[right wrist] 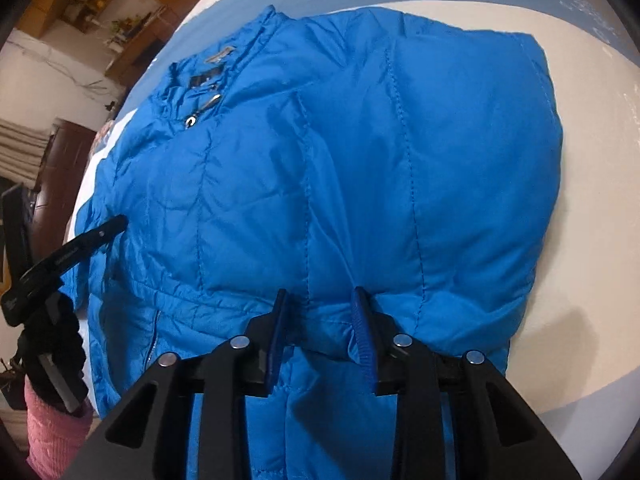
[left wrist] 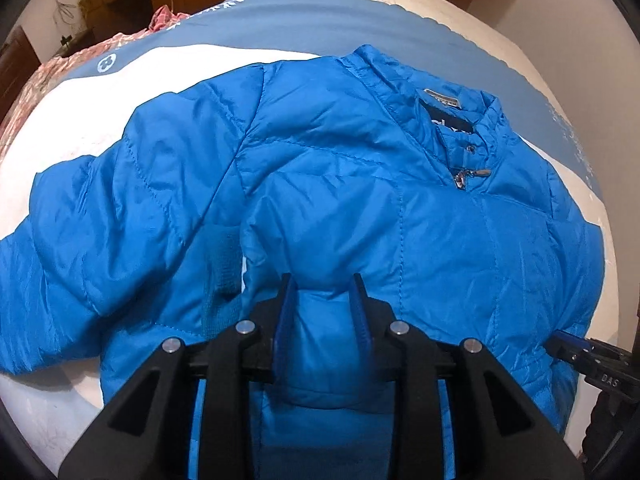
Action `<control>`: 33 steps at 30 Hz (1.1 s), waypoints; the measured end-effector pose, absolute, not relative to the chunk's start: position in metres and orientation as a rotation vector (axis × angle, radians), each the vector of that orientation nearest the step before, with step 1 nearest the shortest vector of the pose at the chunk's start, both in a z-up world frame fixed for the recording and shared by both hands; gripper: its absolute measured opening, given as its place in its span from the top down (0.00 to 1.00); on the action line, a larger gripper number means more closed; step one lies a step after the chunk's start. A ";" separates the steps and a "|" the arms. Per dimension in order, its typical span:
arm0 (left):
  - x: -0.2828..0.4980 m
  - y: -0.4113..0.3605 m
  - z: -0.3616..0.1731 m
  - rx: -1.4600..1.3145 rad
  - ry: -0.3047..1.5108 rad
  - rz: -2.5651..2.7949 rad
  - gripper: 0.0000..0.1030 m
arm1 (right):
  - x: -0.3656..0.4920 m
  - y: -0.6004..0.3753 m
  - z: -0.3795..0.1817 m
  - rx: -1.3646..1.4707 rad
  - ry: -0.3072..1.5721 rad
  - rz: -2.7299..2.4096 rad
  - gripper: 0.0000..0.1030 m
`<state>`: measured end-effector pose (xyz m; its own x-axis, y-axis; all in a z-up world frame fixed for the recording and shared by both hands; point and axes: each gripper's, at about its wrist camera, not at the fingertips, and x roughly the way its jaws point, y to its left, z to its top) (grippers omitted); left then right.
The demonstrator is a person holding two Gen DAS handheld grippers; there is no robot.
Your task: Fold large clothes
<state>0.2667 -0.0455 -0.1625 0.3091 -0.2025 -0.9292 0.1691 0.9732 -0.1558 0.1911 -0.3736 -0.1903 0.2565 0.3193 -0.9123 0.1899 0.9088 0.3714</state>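
The blue padded jacket (left wrist: 340, 184) lies spread on the bed (left wrist: 80, 400), collar at the far side. The left tool (left wrist: 322, 292) is clamped on a bunched fold near the hem. The right tool (right wrist: 320, 308) likewise grips hem fabric between narrow jaws.

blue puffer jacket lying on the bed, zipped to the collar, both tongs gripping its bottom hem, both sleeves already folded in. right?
Not quite. Only one sleeve is folded in. The left wrist view shows the other sleeve spread out to the side across the bed. The rest holds: the blue puffer jacket is zipped to the collar, and the left tongs and right tongs each pinch its bottom hem.
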 end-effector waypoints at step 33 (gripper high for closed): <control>0.121 0.489 -0.177 -1.147 0.870 0.389 0.60 | 0.156 -0.264 -0.125 0.390 1.253 0.153 0.63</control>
<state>0.1208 0.4890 -0.1770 0.6241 -0.1528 -0.7663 -0.6732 0.3926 -0.6266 0.1558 -0.2644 -0.1255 0.3126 0.3228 -0.8934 0.0985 0.9244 0.3685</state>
